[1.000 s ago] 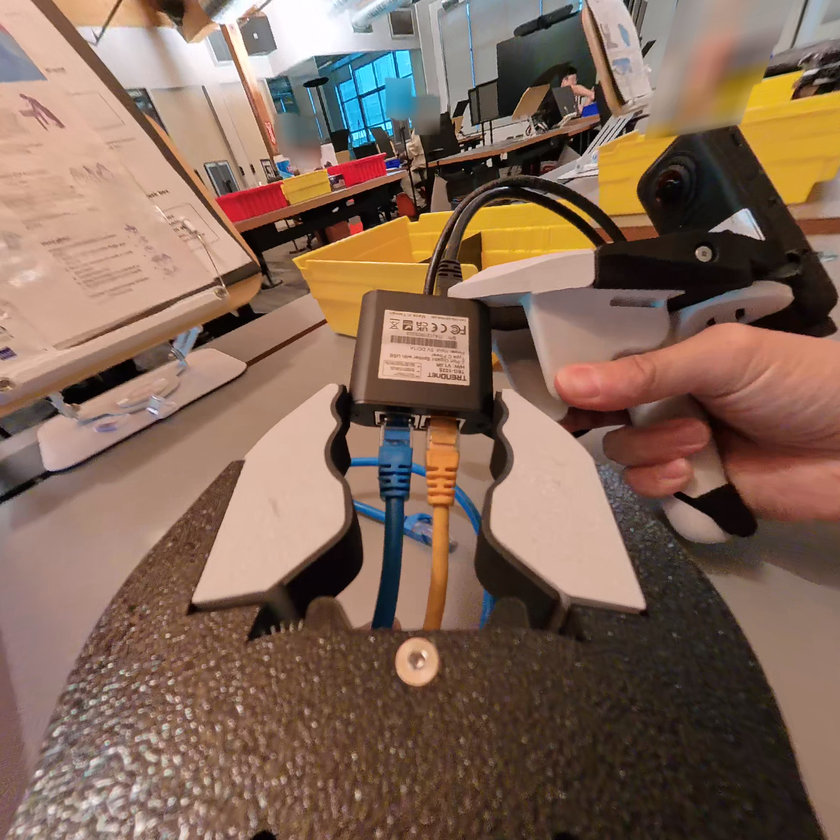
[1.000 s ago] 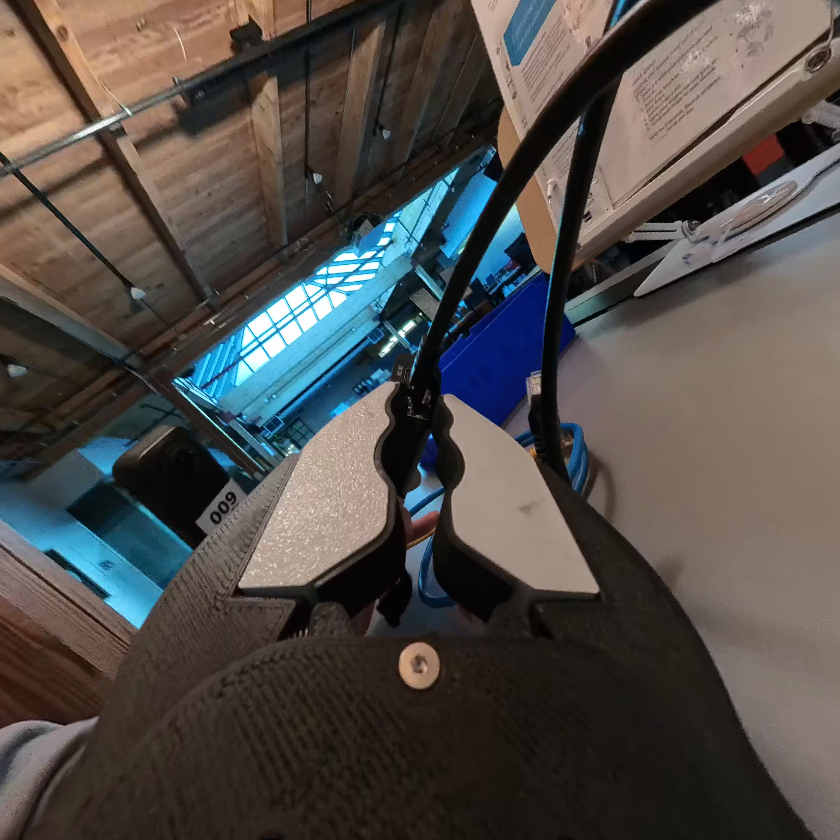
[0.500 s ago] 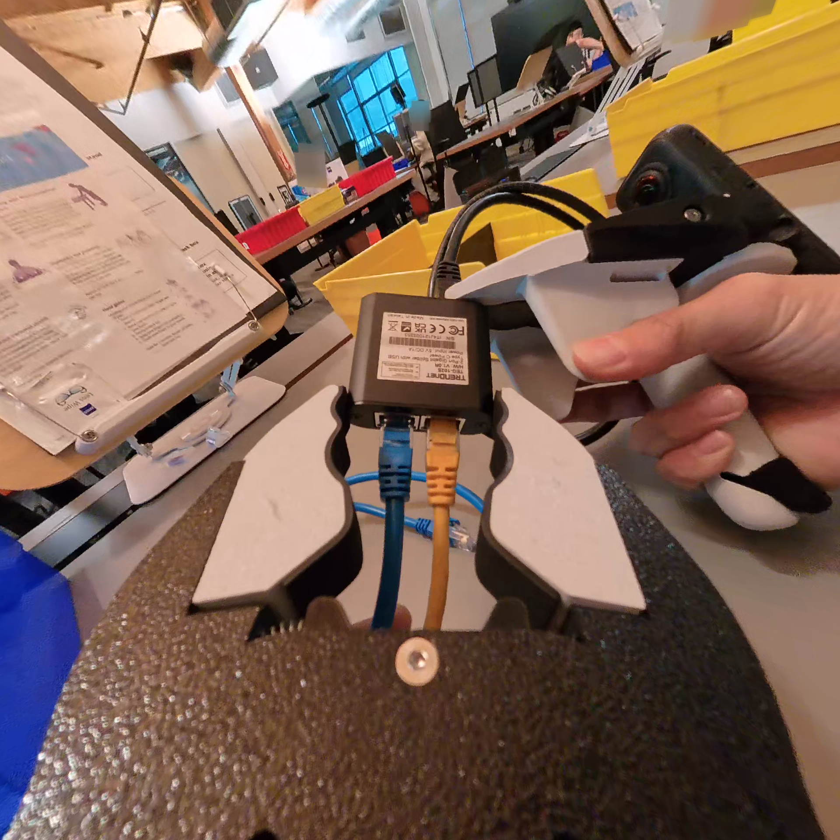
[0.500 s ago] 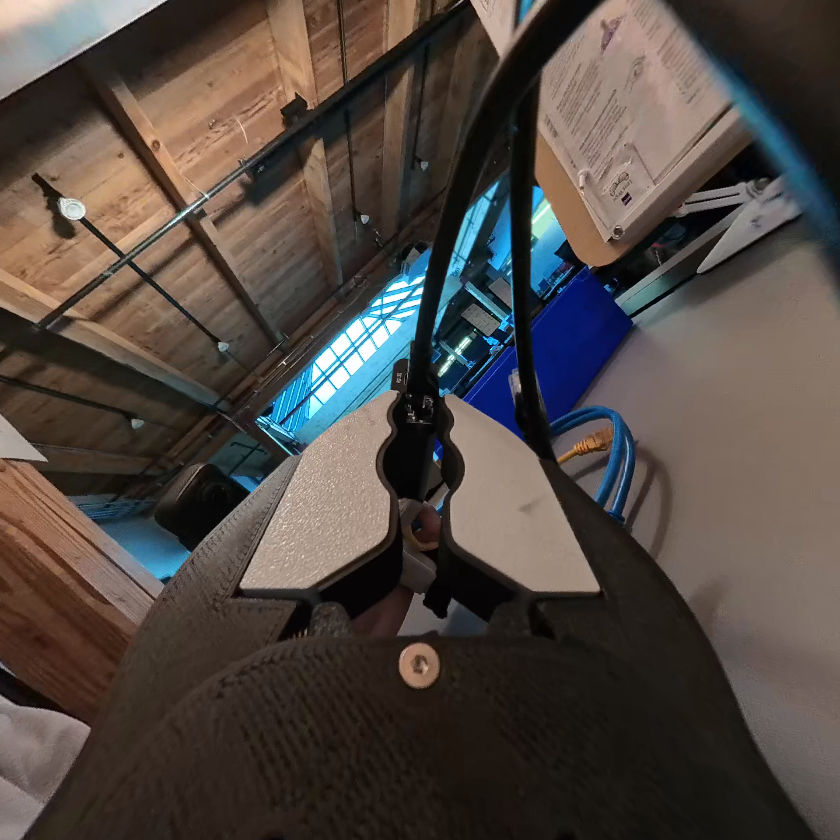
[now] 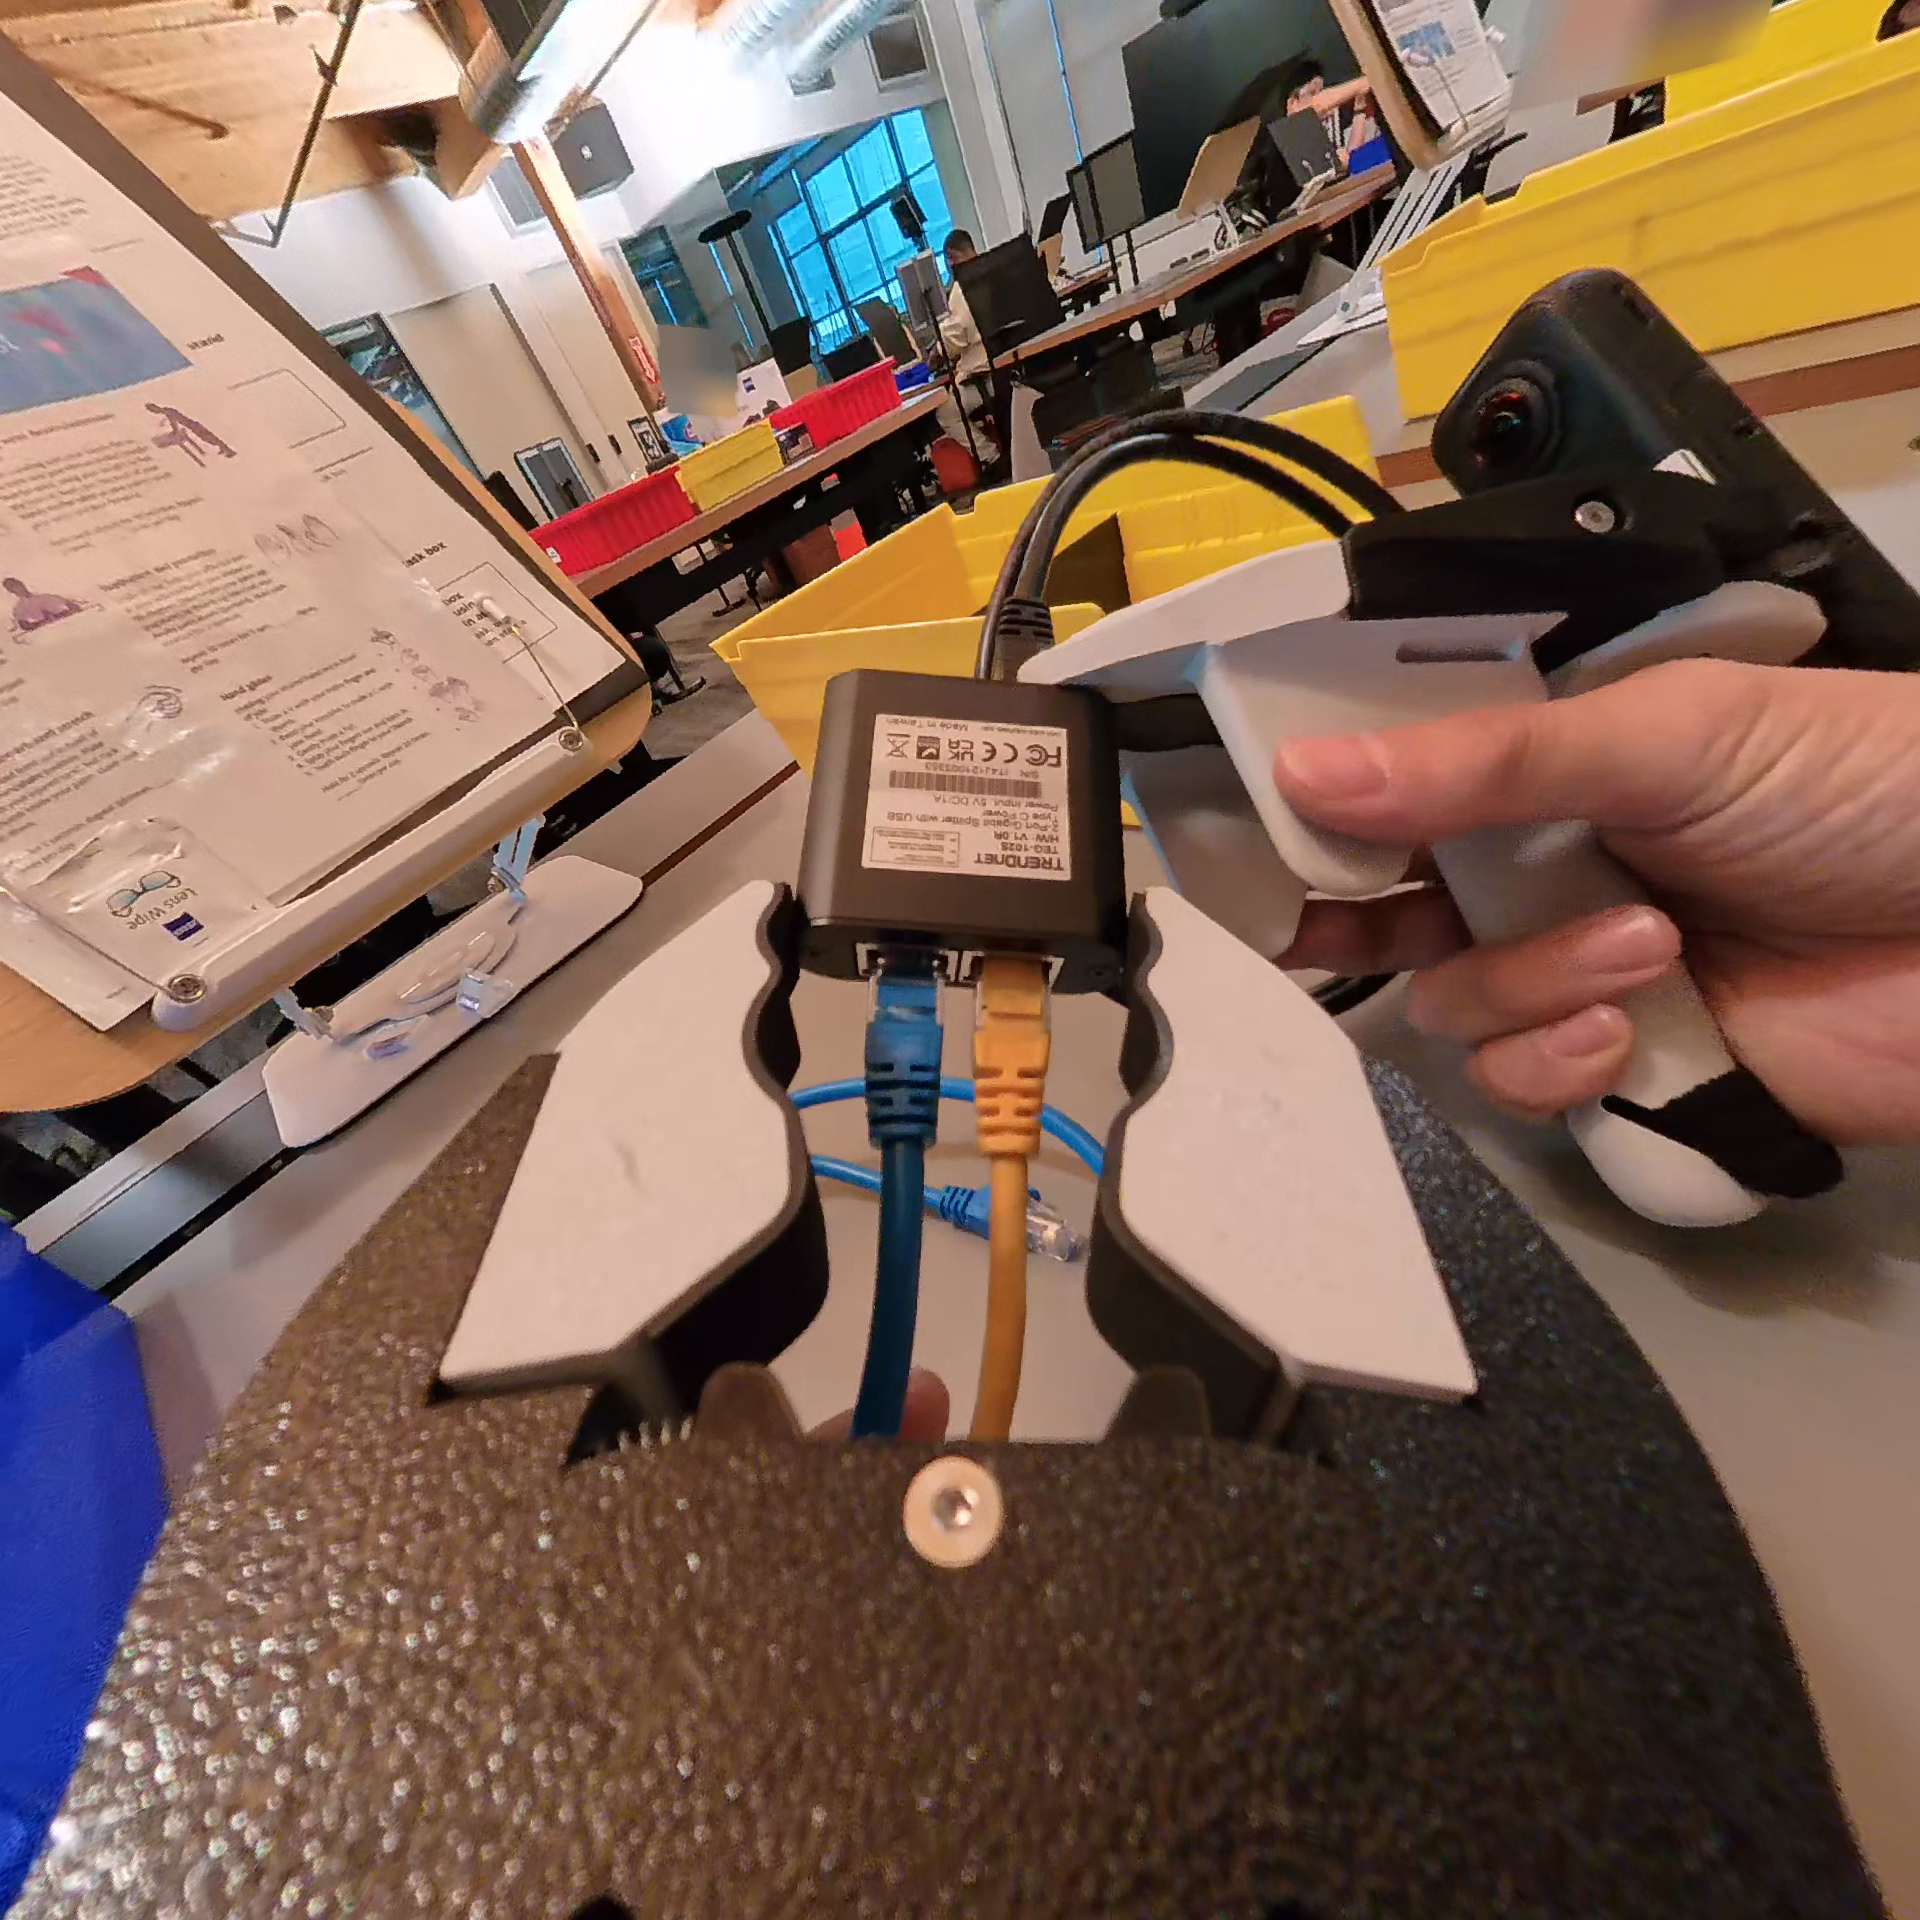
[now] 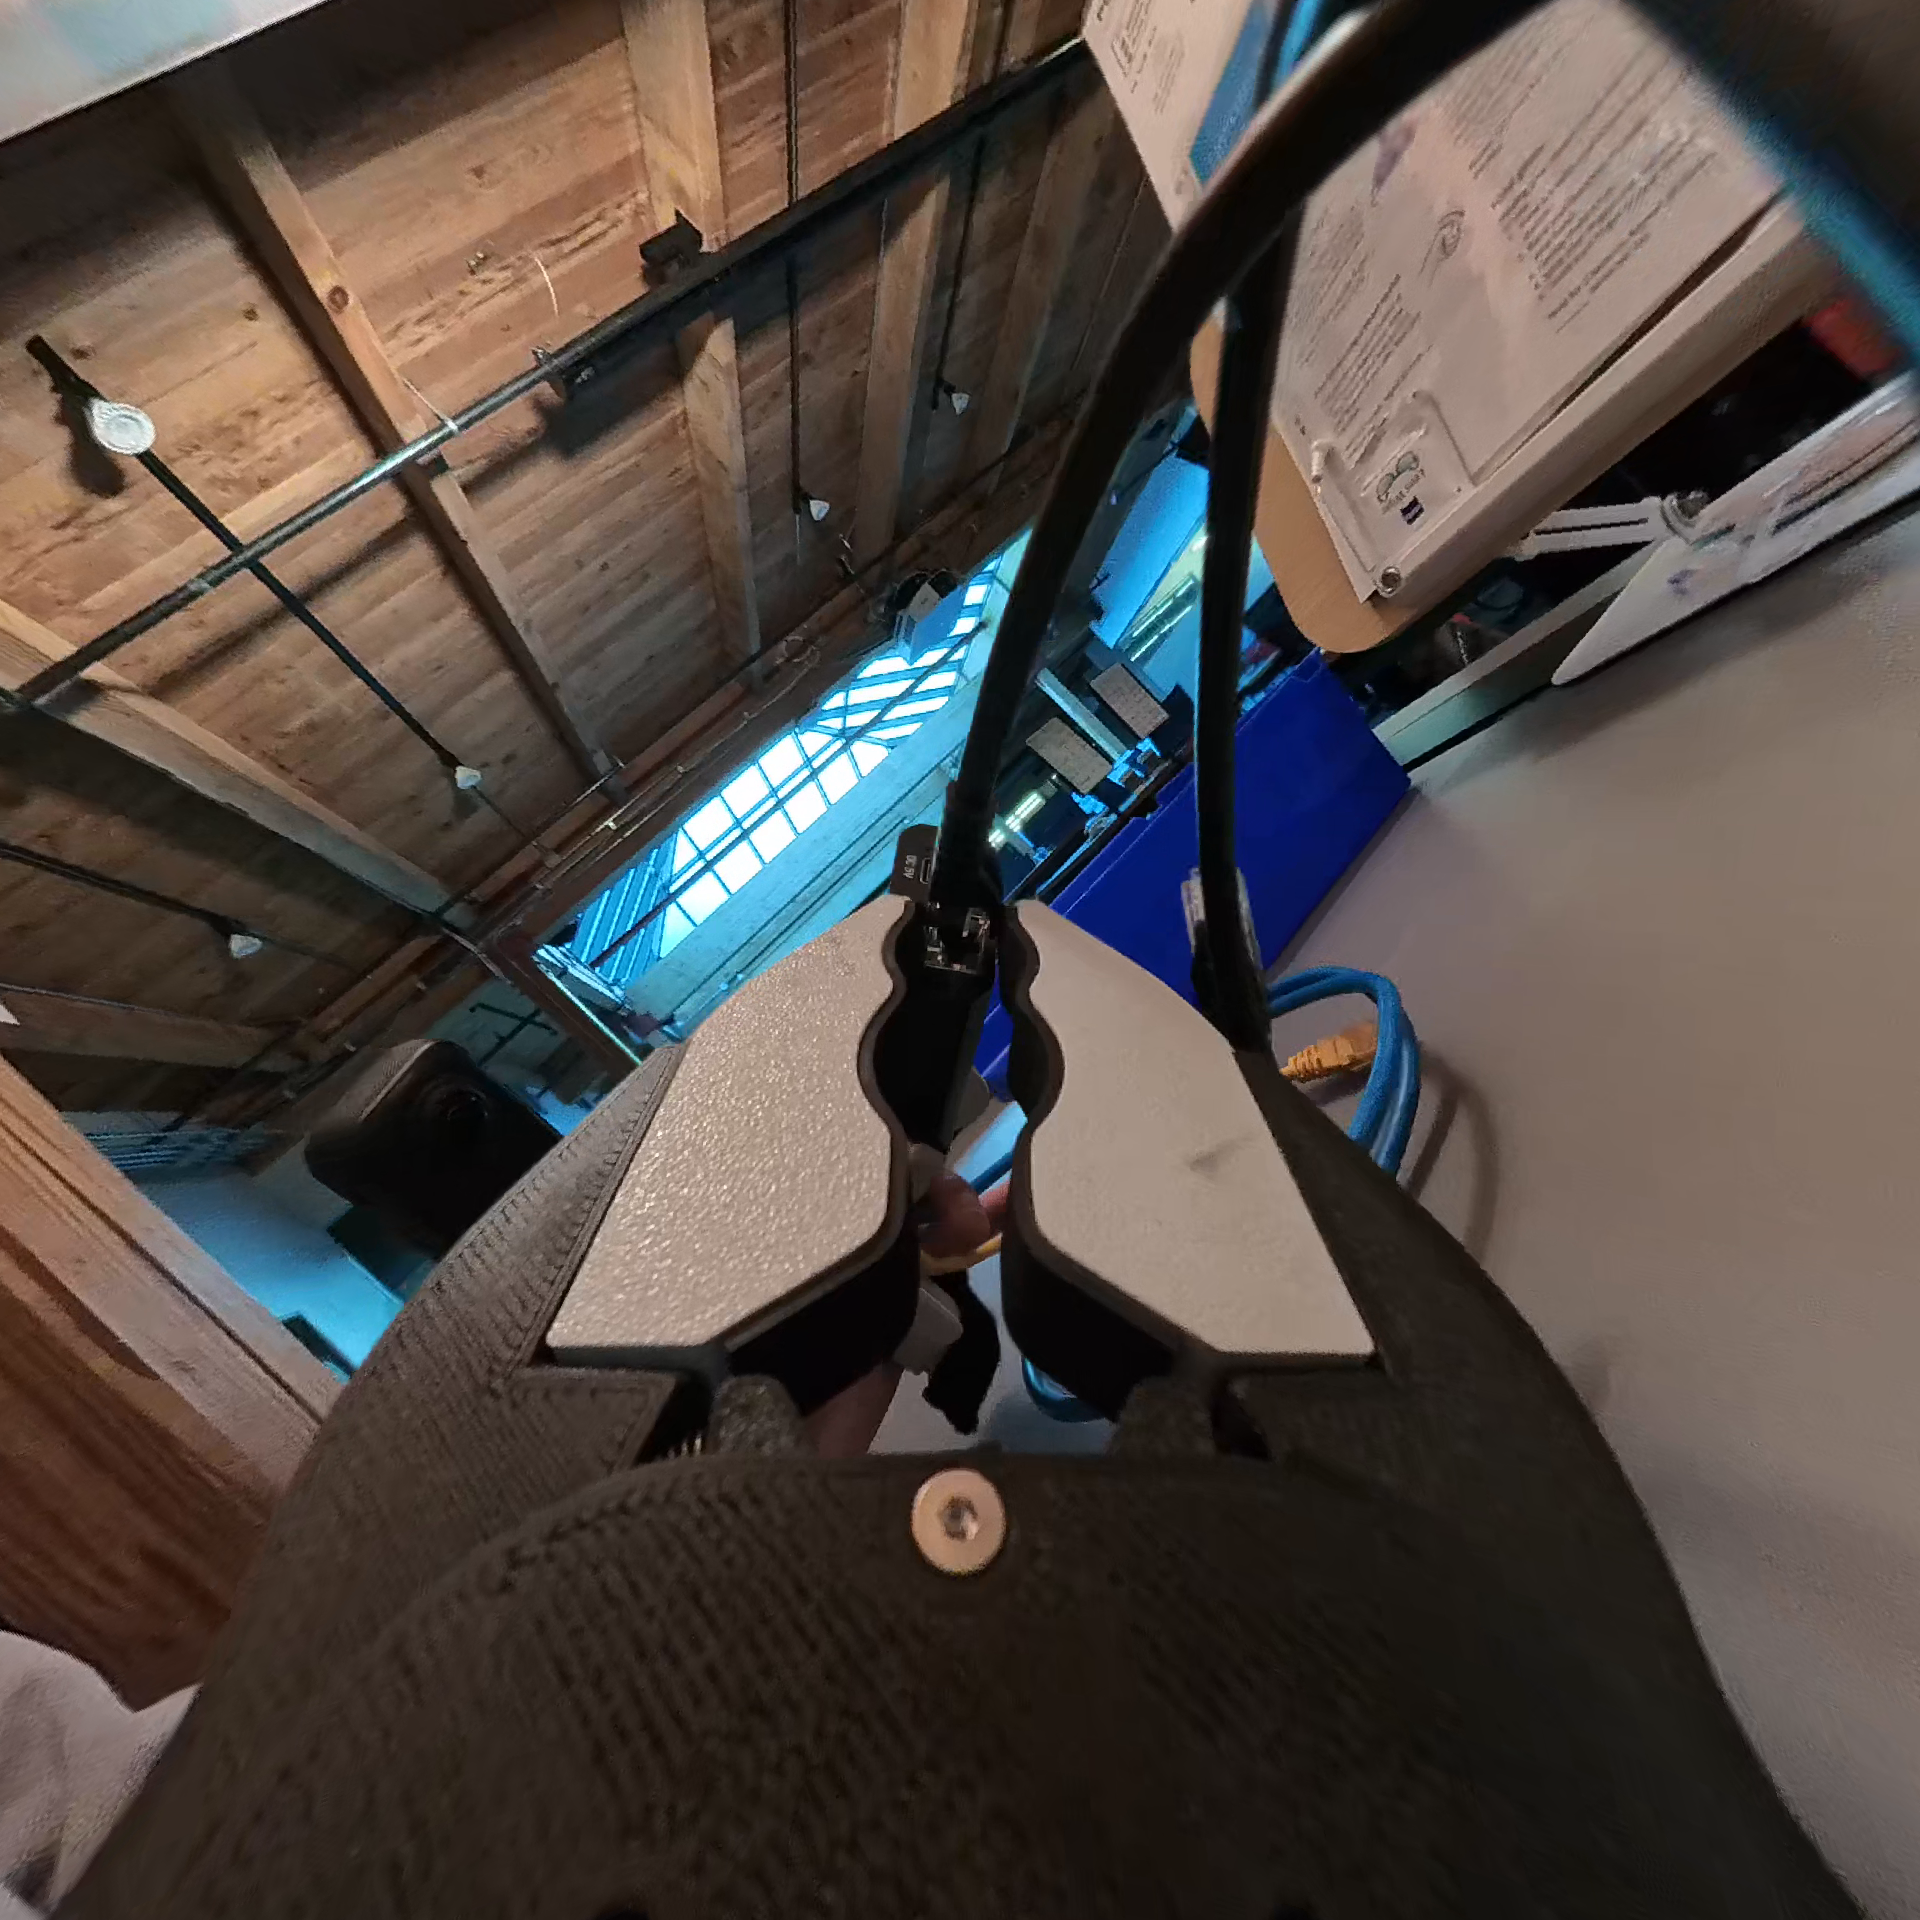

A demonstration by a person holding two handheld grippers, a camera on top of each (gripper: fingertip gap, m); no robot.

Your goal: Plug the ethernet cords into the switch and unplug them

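My left gripper (image 5: 961, 935) is shut on the sides of a small black switch (image 5: 961, 810) and holds it above the grey table. A blue cord (image 5: 902, 1039) and a yellow cord (image 5: 1006, 1049) are plugged into its near ports and run back between my fingers. A black cord (image 5: 1143, 447) loops out of its far side. My right gripper (image 5: 1081, 665), held by a hand, reaches in from the right behind the switch. In the right wrist view the right gripper (image 6: 954, 935) is shut on the black cord's (image 6: 997, 644) plug end.
A tilted clipboard stand with printed sheets (image 5: 260, 582) is at the left. A yellow bin (image 5: 904, 613) sits behind the switch. A blue bin (image 6: 1278, 810) stands at the table's edge. Loose coils of blue cord (image 6: 1382, 1060) and a yellow plug (image 6: 1330, 1060) lie on the grey table (image 6: 1662, 1039). Spacing between my two grippers at the tips: around 4 cm.
Both grippers have shifted and tilted together with the switch, so the background has moved. Both grips and the plugged blue and yellow cords are unchanged.
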